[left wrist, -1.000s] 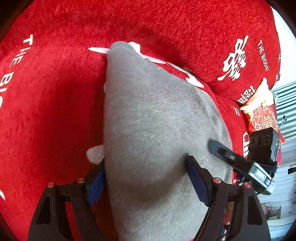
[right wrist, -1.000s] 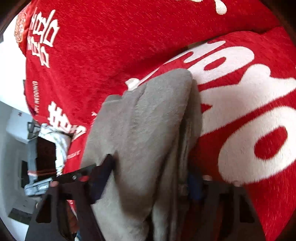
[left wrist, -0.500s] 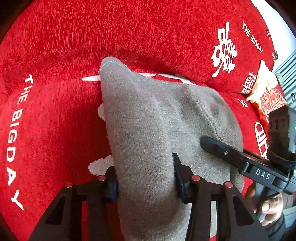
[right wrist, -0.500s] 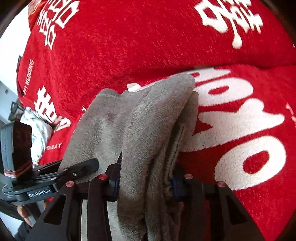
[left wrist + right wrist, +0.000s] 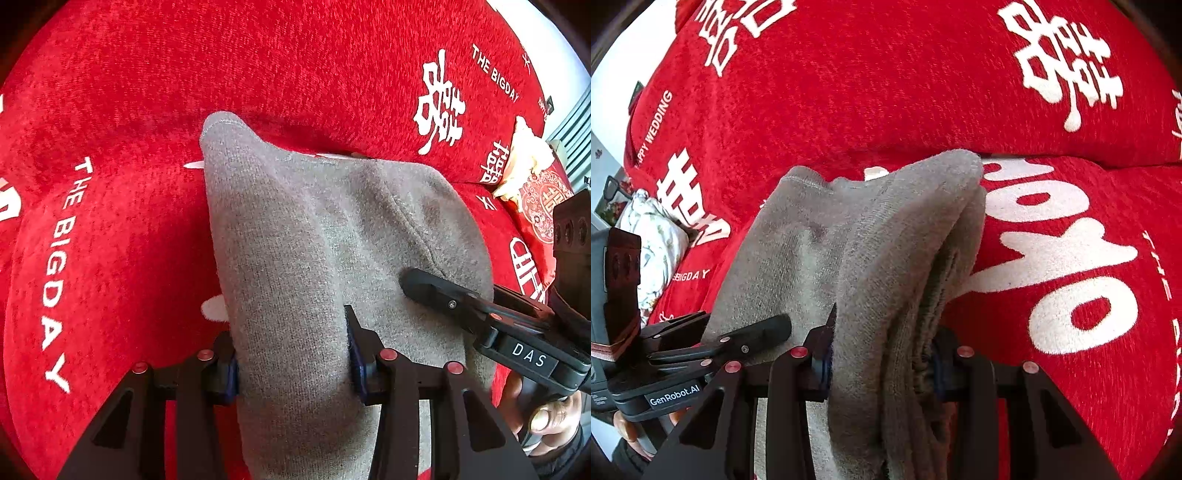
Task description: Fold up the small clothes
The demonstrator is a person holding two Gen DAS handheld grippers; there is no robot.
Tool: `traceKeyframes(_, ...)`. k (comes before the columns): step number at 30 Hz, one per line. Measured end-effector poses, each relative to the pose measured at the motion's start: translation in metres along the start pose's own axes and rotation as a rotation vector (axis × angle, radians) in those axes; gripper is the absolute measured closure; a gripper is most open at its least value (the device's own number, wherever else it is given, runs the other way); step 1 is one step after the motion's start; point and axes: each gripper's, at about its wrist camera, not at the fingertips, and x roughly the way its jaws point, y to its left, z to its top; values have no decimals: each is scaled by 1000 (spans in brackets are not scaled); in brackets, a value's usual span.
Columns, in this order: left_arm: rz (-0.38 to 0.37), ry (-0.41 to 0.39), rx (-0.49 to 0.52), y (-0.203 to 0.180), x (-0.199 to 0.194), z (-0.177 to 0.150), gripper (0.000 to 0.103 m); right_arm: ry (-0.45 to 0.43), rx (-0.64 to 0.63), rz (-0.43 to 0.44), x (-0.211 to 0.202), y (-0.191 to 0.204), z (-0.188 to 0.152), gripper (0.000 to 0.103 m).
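In the left wrist view, the left tool (image 5: pixel 291 354) is clamping a bunched fold of the grey knitted garment (image 5: pixel 314 229), which is stretching away over the red sofa cover (image 5: pixel 110 240). Likewise, the right tool (image 5: pixel 881 360) is pinching the garment's thick layered edge, the cloth reaching toward the seat's back edge.

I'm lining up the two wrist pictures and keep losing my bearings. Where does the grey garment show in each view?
Left wrist: the grey garment fills the centre, running up from the left gripper, which is clamped on it.
Right wrist: it sits centre-left, bunched in folds, pinched in the right gripper.
Shared landmark: the floral cushion, at the right edge in the left view, at the left edge in the right.
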Motion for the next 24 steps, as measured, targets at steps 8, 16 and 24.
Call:
traceKeyframes(8,14,-12,-7,12,-15,-16,56,5,-25,-5,-2,23,-9,61)
traceKeyframes(16,24,-21,-20,25,-27,-33,56,16,-54,-11,-1,44,-21,61)
traceKeyframes(24,49,-29,-16,33,-39,-51,56,21,-73,-17,-2,62,-35,61)
